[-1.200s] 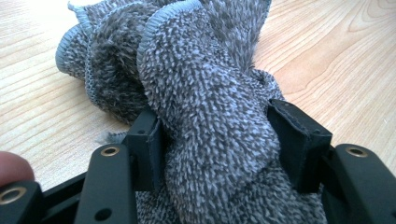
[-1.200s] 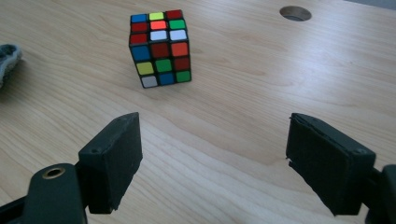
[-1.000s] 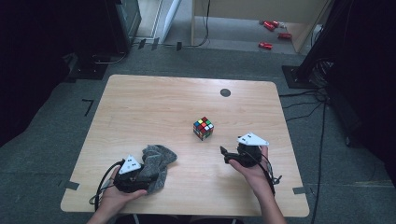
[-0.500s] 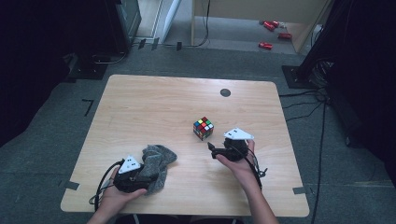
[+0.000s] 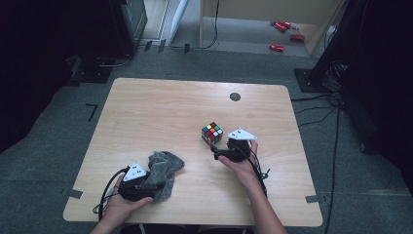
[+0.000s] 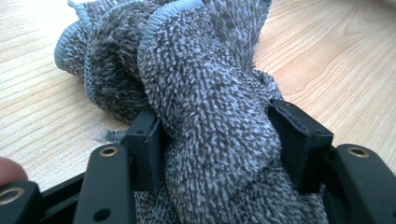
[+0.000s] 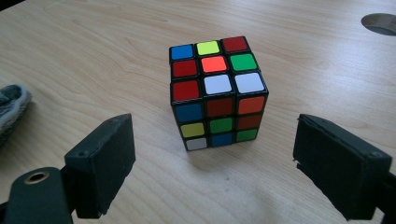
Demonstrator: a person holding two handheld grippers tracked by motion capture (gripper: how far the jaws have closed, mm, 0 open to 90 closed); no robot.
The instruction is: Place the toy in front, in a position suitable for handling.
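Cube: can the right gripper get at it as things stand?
Probably yes. The right gripper is open, its jaws wider than the cube, which stands straight ahead on bare table. The grey cloth lies off to one side, apart from the cube.

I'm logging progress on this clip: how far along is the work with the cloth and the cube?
Done: the left hand-held gripper is shut on the fluffy grey microfibre cloth, which lies bunched on the light wooden table. In hand: the right hand-held gripper is open, its jaws on either side of the multicoloured puzzle cube without touching it. Left: closing on the cube and, probably, bringing the cloth to it.
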